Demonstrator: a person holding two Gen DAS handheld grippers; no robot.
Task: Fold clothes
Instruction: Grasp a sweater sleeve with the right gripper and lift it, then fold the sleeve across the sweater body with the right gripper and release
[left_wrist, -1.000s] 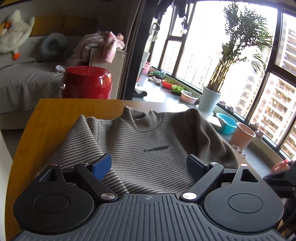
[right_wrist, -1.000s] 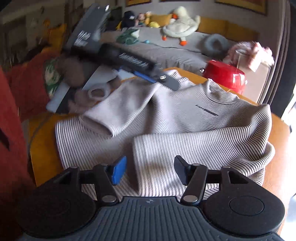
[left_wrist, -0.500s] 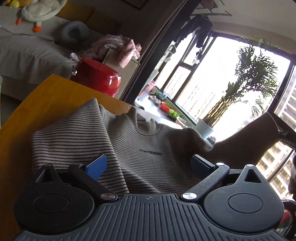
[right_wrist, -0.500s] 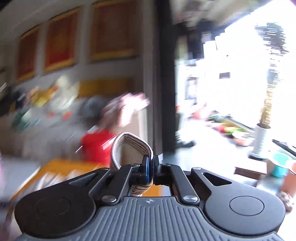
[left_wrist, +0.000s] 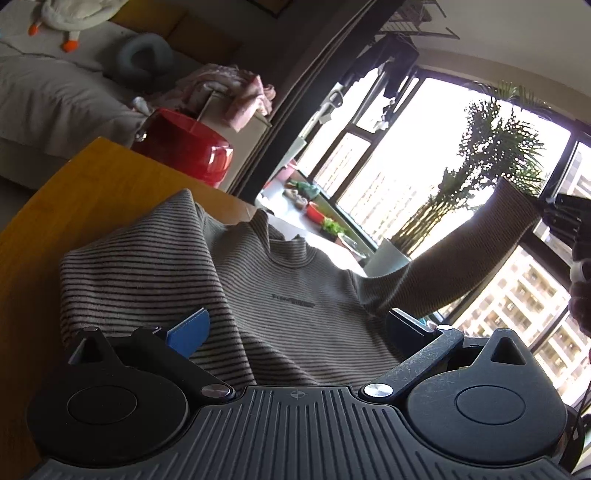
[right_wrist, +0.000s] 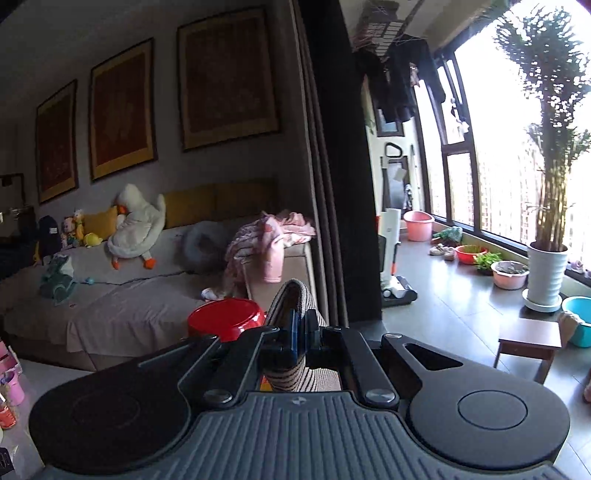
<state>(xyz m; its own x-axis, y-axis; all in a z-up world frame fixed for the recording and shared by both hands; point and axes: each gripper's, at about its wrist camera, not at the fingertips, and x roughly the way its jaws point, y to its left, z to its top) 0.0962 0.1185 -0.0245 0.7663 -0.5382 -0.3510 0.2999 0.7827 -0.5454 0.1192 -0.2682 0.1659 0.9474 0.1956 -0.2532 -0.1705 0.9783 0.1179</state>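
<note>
Striped knit covers most of what we see: the sweater (left_wrist: 295, 295) lies flat on the table (left_wrist: 74, 192), collar toward the window (left_wrist: 424, 155). We take the sweater as our landmark. Its left side is folded inward, and that fold makes a straight edge running from the left shoulder down toward us.

Our left gripper (left_wrist: 295, 325) hovers over the sweater's near hem with its jaws spread wide and released; the blue pad (left_wrist: 190, 330) sits above the folded panel, the dark pad (left_wrist: 404, 325) above the right side, and neither presses the cloth as far as we can tell.

Right of the sweater, its sleeve (left_wrist: 461, 258) rises off the table, stretched taut up to our right gripper (left_wrist: 569, 225) at the frame's edge. In the right wrist view that gripper (right_wrist: 297, 332) is clenched on the sleeve cuff (right_wrist: 295, 299), which loops up above the fingers.

Left of the sweater we have a broad band of bare wood out to the table's curved edge. Beyond the collar only a narrow strip of table remains before its far edge. A red tub (left_wrist: 184, 147) stands past the table's far left edge, well apart from the sweater. A plant pot (left_wrist: 384, 254) stands beyond the lifted sleeve.
</note>
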